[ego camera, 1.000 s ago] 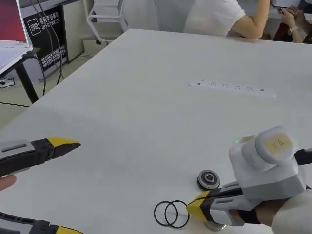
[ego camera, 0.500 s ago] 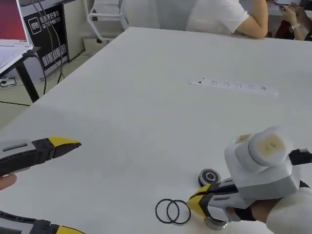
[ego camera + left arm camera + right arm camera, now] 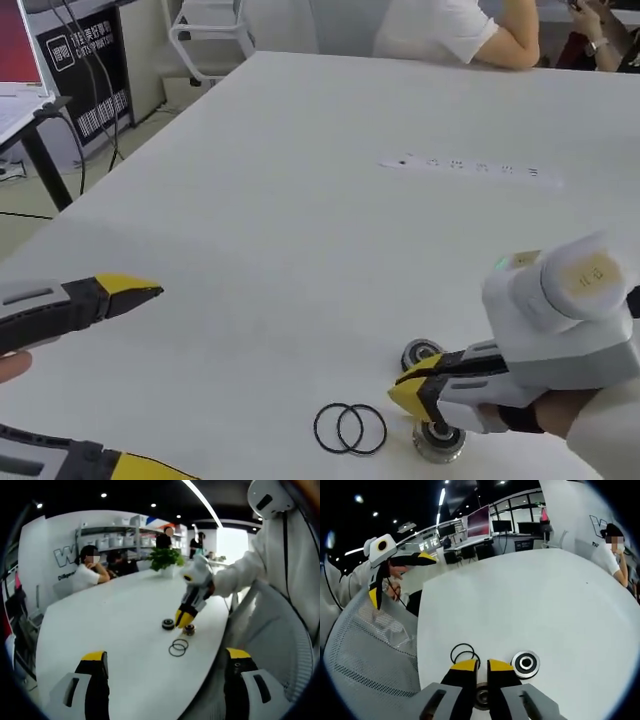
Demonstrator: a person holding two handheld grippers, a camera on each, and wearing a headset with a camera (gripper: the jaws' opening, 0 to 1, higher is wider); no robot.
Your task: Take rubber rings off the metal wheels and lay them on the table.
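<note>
Two black rubber rings (image 3: 350, 428) lie overlapping on the white table (image 3: 300, 200). Right of them my right gripper (image 3: 408, 388) points left with its yellow tips together, nothing visible between them. A metal wheel (image 3: 438, 441) stands just under its tips, and a second wheel (image 3: 420, 353) lies just behind it. In the right gripper view the jaws (image 3: 482, 665) hover over the near wheel (image 3: 482, 696), with the other wheel (image 3: 525, 663) to the right and the rings (image 3: 464, 655) to the left. My left gripper (image 3: 148, 380) is wide open at the table's left edge, well away from the rings (image 3: 178, 647).
A white power strip (image 3: 455, 165) lies further back on the table. A person in a white shirt (image 3: 440, 30) sits at the far end. A potted plant (image 3: 165, 560) stands at the table's other end. A mesh chair (image 3: 365, 645) is close to the table's near edge.
My right gripper's tips have lifted a little, so more of the near wheel shows beneath them. Rings, far wheel and left gripper stay put; the camera shifted slightly.
</note>
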